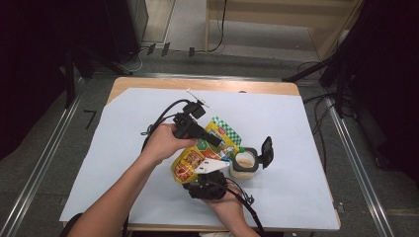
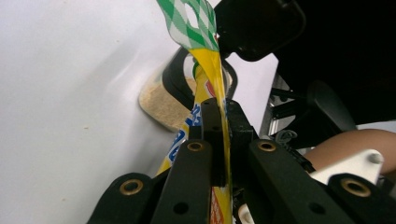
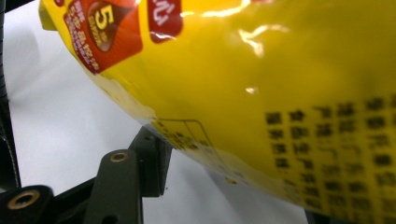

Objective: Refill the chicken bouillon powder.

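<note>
We see the left gripper (image 2: 218, 135) clenched on the yellow pouch (image 1: 200, 155), held over the white sheet (image 1: 123, 148), the open jar (image 1: 244, 164) at its three o'clock. The right gripper (image 1: 206, 183), at the pouch's six o'clock, has jaws parted around its lower end; we cannot tell if they press it.

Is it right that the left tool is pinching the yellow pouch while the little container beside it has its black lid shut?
Not quite. The left tool does pinch the yellow pouch, but the container is open: the high view shows its black lid flipped up at the side and pale grainy contents showing inside.
</note>
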`<state>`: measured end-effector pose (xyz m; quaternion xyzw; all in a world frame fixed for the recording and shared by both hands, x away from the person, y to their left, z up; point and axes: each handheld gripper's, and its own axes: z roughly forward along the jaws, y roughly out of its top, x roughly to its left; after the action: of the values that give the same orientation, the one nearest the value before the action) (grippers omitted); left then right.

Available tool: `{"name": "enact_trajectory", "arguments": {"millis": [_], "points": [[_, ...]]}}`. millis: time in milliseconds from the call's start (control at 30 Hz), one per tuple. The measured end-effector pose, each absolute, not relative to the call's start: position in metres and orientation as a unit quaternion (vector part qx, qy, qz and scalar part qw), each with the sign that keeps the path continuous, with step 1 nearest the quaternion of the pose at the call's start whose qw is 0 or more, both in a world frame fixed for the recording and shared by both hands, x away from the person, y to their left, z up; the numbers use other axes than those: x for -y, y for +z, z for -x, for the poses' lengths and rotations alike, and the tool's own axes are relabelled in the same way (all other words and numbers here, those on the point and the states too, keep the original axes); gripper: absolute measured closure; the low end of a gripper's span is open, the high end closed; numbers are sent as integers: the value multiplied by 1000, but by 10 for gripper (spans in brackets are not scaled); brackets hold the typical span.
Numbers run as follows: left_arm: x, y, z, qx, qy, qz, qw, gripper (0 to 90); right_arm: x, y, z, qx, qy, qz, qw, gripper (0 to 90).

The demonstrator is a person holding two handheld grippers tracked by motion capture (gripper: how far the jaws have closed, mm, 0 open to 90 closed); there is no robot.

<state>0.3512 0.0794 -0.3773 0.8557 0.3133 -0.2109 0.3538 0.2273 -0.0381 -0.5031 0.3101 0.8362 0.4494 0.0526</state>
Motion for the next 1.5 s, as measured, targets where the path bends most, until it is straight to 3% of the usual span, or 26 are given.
{"name": "enact_trajectory", "arguments": {"millis": [800, 1500], "points": [[-121, -349, -357, -295, -201, -837, 414, 900, 57, -495, -235, -790, 498, -350, 75, 431], [-167, -347, -376, -335, -167, -805, 460, 900, 66, -490, -237, -775, 524, -344, 80, 430]]}}
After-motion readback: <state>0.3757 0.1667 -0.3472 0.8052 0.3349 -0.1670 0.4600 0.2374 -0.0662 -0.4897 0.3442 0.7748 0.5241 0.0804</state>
